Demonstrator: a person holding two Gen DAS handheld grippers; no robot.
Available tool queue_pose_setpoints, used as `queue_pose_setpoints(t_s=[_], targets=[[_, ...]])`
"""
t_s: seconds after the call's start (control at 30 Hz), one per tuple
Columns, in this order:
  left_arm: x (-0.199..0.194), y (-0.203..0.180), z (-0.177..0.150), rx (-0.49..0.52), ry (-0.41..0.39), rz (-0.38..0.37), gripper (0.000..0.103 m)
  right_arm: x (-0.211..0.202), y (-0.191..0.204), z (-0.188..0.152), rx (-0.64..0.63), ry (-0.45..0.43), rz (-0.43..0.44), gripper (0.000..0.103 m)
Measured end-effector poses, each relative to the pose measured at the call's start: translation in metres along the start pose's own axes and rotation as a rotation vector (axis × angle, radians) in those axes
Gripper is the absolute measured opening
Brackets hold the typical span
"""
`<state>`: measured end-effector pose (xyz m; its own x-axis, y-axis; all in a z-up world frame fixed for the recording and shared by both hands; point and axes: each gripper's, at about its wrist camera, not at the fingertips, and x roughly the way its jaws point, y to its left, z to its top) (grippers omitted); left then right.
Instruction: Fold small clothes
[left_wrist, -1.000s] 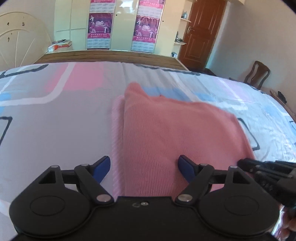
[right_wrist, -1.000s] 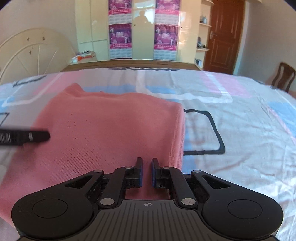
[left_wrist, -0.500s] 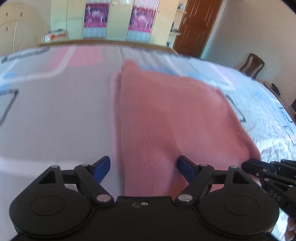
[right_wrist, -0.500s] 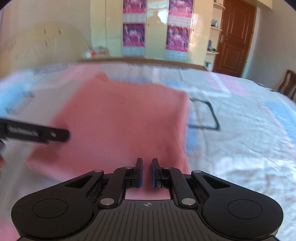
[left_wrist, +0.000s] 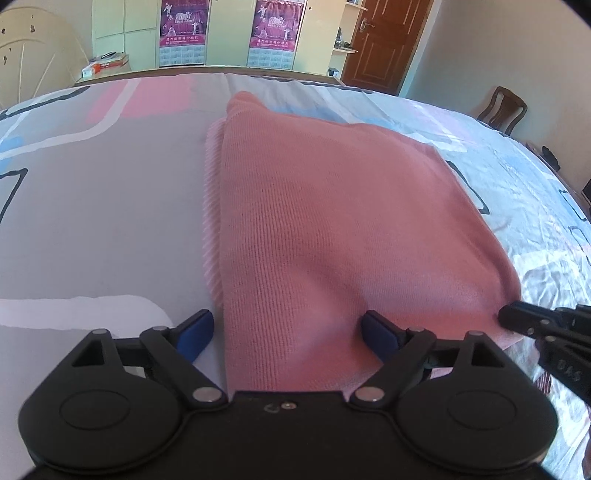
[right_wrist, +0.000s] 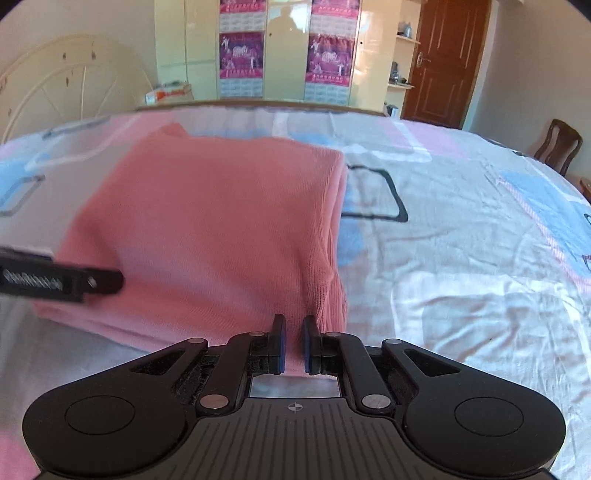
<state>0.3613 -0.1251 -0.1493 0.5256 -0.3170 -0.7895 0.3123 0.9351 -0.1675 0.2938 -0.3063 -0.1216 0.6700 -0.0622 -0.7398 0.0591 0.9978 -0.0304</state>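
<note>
Looking near to far, both wrist views:
left gripper (left_wrist: 286, 334): jaws spread wide and opening; blue pads (left_wrist: 194, 332) apart, one over the sheet, one over the knit. Cloth lies between them, pads not pressing it.
right gripper (right_wrist: 294, 341): jaws pressed nearly together, pinching the near right corner of the sweater; cloth fills the narrow gap between the blue pads (right_wrist: 281, 343).
cross views: right gripper tip shows at the right edge of the left view, touching the sweater's near right corner. A left finger shows as a blurred black bar at the left edge of the right view, over the sweater's near left part.
sweater (left_wrist: 332, 221): pink knit, folded to a rough rectangle, lying flat on the bed, its near edge right by both grippers. A paler ribbed layer (left_wrist: 211, 221) sticks out along its left side. Right side is a stacked fold; it puckers where the right gripper pinches it.
bed (left_wrist: 92, 221): sheet with grey, pink, blue and white blocks and dark outlines, wrinkled to the right of the sweater.
headboard (right_wrist: 70, 81): cream, arched, far left.
box (right_wrist: 168, 90): white and orange, on a ledge past the bed's far edge.
wardrobe (right_wrist: 284, 48): pale yellow doors with two purple calendar posters (right_wrist: 241, 55).
door (right_wrist: 443, 55): brown wood, far right, shelves just beside it.
chair (right_wrist: 557, 146): dark wood, right of the bed.
</note>
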Motion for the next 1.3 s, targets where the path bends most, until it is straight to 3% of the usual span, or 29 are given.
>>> queue_pose_setpoints(t_s=[0.1,0.37,0.43,0.5,0.53,0.83,1.07,1.1,1.17,1.3], targets=[[0.002,-0.001,0.000,0.005,0.002,0.004,0.091,0.005,-0.002,-0.006,0.000,0.035,-0.007,0.007],[0.000,-0.001,0.010,-0.012,0.041,0.014,0.094,-0.013,-0.011,0.006,0.085,0.020,0.046,0.011],[-0.002,-0.001,0.014,-0.017,0.036,0.024,0.095,-0.016,-0.014,0.010,0.104,0.010,0.053,0.024],[-0.004,-0.001,0.018,-0.016,0.023,0.033,0.095,-0.020,-0.014,0.015,0.120,-0.009,0.051,0.058],[-0.005,-0.002,0.021,-0.014,0.016,0.035,0.095,-0.023,-0.014,0.017,0.119,-0.031,0.043,0.059],[0.004,0.001,0.047,-0.023,-0.021,0.043,0.097,-0.010,-0.009,0.046,0.127,-0.069,0.050,0.059],[0.022,0.000,0.053,-0.021,-0.028,0.033,0.103,0.021,-0.019,0.055,0.163,-0.022,0.054,0.059],[0.024,0.001,0.053,-0.025,-0.024,0.025,0.103,0.025,-0.020,0.055,0.160,-0.012,0.050,0.053],[0.027,0.004,0.053,-0.047,-0.016,0.002,0.103,0.035,-0.024,0.051,0.151,0.028,0.044,0.024],[0.032,0.007,0.055,-0.070,-0.006,-0.028,0.103,0.039,-0.034,0.049,0.171,0.045,0.076,0.023]])
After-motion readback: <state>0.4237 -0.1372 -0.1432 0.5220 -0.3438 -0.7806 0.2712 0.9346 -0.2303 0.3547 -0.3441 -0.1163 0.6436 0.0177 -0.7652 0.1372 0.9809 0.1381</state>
